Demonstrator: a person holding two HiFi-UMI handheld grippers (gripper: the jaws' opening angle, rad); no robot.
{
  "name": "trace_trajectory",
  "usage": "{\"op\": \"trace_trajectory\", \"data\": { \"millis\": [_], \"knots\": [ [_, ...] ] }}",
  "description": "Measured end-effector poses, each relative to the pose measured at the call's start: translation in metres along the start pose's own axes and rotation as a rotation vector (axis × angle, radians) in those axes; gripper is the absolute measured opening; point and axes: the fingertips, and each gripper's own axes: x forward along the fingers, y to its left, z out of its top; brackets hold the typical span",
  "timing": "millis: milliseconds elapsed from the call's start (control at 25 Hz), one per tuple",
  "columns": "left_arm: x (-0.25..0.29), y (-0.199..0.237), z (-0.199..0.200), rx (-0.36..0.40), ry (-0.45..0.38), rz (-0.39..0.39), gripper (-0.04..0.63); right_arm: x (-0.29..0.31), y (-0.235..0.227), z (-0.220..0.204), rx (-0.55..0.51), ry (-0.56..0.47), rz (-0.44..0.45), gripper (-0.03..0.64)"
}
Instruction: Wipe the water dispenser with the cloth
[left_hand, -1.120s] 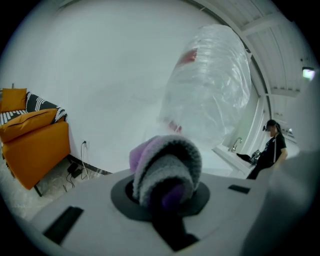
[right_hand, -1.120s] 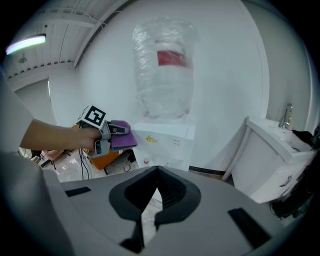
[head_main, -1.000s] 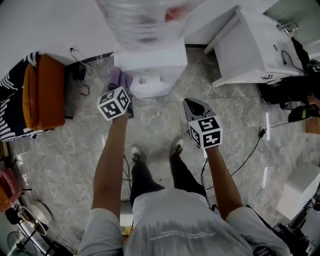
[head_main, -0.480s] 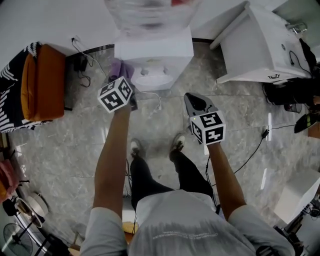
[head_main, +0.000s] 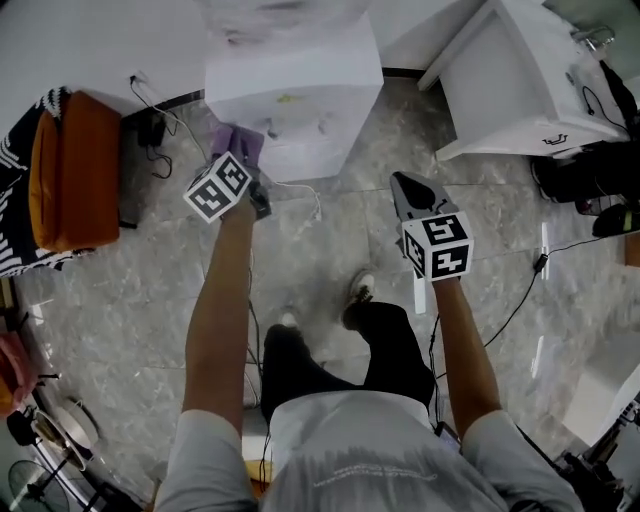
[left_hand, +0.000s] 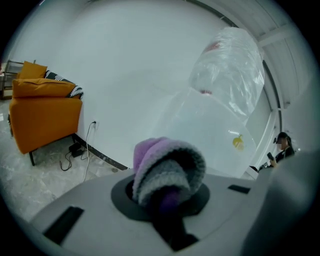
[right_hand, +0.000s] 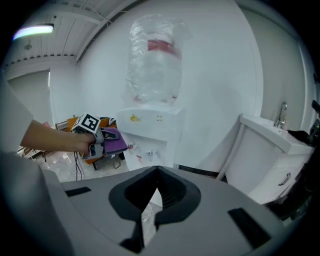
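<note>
The white water dispenser (head_main: 295, 95) stands against the wall with a plastic-wrapped bottle (right_hand: 152, 60) on top. A folded purple cloth (head_main: 237, 143) lies close to the dispenser's front left corner, and my left gripper (head_main: 248, 165) is shut on it. In the left gripper view the cloth (left_hand: 167, 167) bulges out of the left gripper (left_hand: 167, 187), with the dispenser's side (left_hand: 210, 135) just beyond it. My right gripper (head_main: 402, 183) hangs over the floor to the right of the dispenser, shut with nothing in it. The right gripper view shows the right gripper (right_hand: 157, 172) pointed at the dispenser (right_hand: 150, 132).
An orange sofa (head_main: 75, 180) stands at the left, with a plug and cables (head_main: 158, 135) by the wall. A white cabinet with a sink (head_main: 520, 80) is at the right, dark bags (head_main: 590, 175) beside it. A cable (head_main: 515, 295) crosses the floor. The person's feet (head_main: 357, 290) are below the grippers.
The left gripper has carried the cloth up toward the dispenser's left front corner. The right gripper has drifted a little right. The person's left foot has stepped back.
</note>
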Motion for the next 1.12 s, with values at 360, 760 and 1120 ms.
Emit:
{"op": "trace_trajectory", "data": {
  "millis": [360,760,1120],
  "knots": [
    [0.038,0.036,-0.063,0.094,-0.035,-0.025,0.054,0.075,0.005,-0.067,0.003,-0.068,-0.039,0.008],
    [0.076,0.072,-0.122,0.304,-0.183,-0.012,0.054,0.171,-0.011,-0.128,0.03,-0.146,-0.06,0.008],
    [0.1,0.092,-0.155,0.503,-0.318,-0.06,0.054,0.208,-0.021,-0.158,-0.004,-0.251,-0.092,0.008]
  ]
}}
